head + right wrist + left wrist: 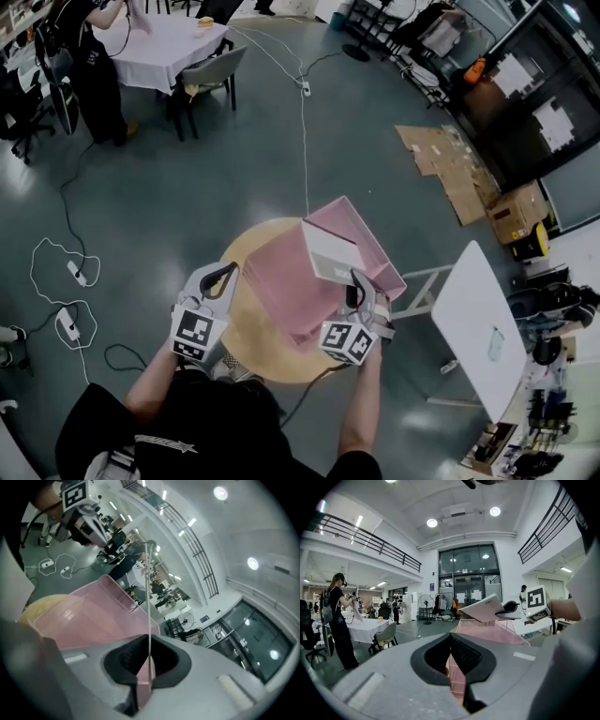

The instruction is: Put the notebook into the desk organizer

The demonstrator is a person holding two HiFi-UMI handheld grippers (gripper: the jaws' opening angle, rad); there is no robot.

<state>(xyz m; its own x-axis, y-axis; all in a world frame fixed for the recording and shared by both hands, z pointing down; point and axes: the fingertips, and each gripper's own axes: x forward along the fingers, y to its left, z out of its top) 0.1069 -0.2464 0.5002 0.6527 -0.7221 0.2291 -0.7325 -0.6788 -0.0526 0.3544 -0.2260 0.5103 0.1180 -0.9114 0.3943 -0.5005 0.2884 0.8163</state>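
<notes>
A pink mesh desk organizer [281, 281] lies on a round wooden table [253, 342]. My right gripper [354, 281] is shut on a white notebook [330, 253] and holds it tilted over the organizer's right side. The right gripper view shows the notebook [149, 597] edge-on as a thin line between the pads of my right gripper [149, 656], with the organizer [93, 616] below. My left gripper [223, 274] hovers at the table's left edge, beside the organizer, shut on nothing. From the left gripper [451, 637] I see the notebook [485, 609] above the organizer [487, 631].
A white table [478, 319] stands close on the right. Flattened cardboard [450, 164] lies on the floor beyond it. Cables and power strips [70, 272] trail on the floor at left. A person [94, 66] stands by a cloth-covered table and a chair [211, 80] at the back left.
</notes>
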